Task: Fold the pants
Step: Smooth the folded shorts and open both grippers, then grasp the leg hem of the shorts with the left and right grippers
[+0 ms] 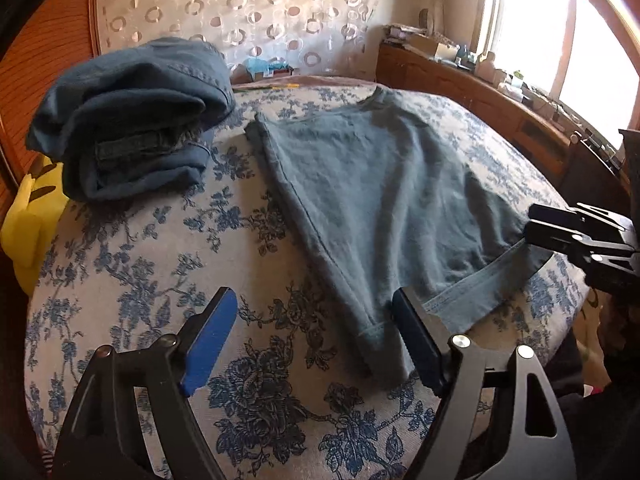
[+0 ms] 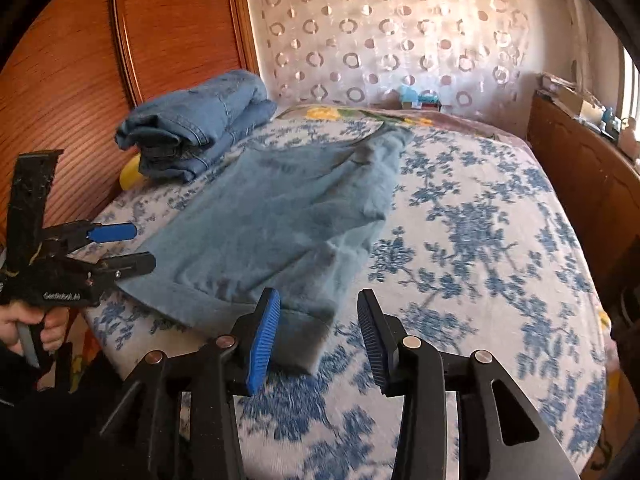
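A pair of light blue pants [image 1: 380,200] [image 2: 280,216] lies folded and spread flat on the floral bedspread [image 1: 140,260] [image 2: 480,240]. My left gripper [image 1: 316,340] is open over the near left corner of the pants, which lies by its right finger [image 1: 416,344]. My right gripper [image 2: 318,338] is open too. The near right corner of the pants rests on the bed between its pads, loose, against the left pad [image 2: 264,340]. Each gripper appears in the other's view at the cloth's near edge: the right gripper [image 1: 529,224] and the left gripper [image 2: 144,246], held by a hand [image 2: 36,320].
A stack of folded jeans [image 1: 132,120] [image 2: 196,128] sits at the far left of the bed, with a yellow thing [image 1: 28,216] [image 2: 132,176] beside it. A wooden wardrobe [image 2: 80,80] stands on the left, and a cluttered sideboard [image 1: 480,92] [image 2: 580,168] runs under the window on the right.
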`<state>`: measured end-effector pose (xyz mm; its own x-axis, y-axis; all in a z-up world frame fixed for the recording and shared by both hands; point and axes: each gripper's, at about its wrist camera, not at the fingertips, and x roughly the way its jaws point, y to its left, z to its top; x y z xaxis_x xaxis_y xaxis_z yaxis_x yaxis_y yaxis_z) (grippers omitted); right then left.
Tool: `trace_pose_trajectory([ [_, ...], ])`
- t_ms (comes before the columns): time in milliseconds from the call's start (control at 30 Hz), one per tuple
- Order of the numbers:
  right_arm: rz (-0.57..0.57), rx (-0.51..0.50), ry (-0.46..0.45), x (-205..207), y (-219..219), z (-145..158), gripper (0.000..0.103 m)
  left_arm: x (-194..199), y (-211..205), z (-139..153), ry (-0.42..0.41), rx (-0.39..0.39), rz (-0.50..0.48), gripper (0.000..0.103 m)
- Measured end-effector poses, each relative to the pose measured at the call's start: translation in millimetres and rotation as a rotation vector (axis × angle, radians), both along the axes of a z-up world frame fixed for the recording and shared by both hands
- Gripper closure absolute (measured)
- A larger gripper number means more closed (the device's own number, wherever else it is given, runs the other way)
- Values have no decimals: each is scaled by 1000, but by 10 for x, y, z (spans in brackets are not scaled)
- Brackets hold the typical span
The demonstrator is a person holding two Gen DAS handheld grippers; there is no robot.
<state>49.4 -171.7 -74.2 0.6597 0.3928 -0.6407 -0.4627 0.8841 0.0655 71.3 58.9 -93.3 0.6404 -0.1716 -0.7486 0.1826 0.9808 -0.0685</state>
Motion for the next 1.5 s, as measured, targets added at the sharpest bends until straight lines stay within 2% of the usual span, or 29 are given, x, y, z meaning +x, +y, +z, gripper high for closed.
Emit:
trace_pose_trajectory([
  [200,-2,-32,24,118,117,-145,61,26,23,-75,5,-29,6,22],
  [333,-29,-12,29,151,79,-179,50,11,-10,-91,-22,-14,11,20],
  [467,-90,-23,6,139,49,-211,29,-10,-7,-113,-53,-15,16,17],
  [867,-107,-2,2,58,42,-218,29,-109,15,-110,-75,-27,26,17],
  [900,-102,1,10,51,37,-207,30,-127,37,-103,-73,-41,21,17],
  [933,-88,14,20,48,30,-195,38,-134,52,-99,-70,-54,18,17],
  [967,-70,27,30,45,25,-181,47,-152,73,-92,-68,-69,14,22],
  [1000,-57,32,37,37,22,-173,49,-180,95,-82,-68,-86,7,29],
  [1067,-34,31,45,14,27,-162,60,-234,130,-72,-60,-117,-7,37],
  [1133,-11,31,55,-14,26,-154,66,-274,142,-72,-56,-128,-14,43],
  [1200,2,29,63,-34,17,-149,68,-317,137,-74,-54,-131,-21,49],
  [1500,34,16,86,-51,-13,-154,68,-362,23,-72,-58,-136,-55,64],
])
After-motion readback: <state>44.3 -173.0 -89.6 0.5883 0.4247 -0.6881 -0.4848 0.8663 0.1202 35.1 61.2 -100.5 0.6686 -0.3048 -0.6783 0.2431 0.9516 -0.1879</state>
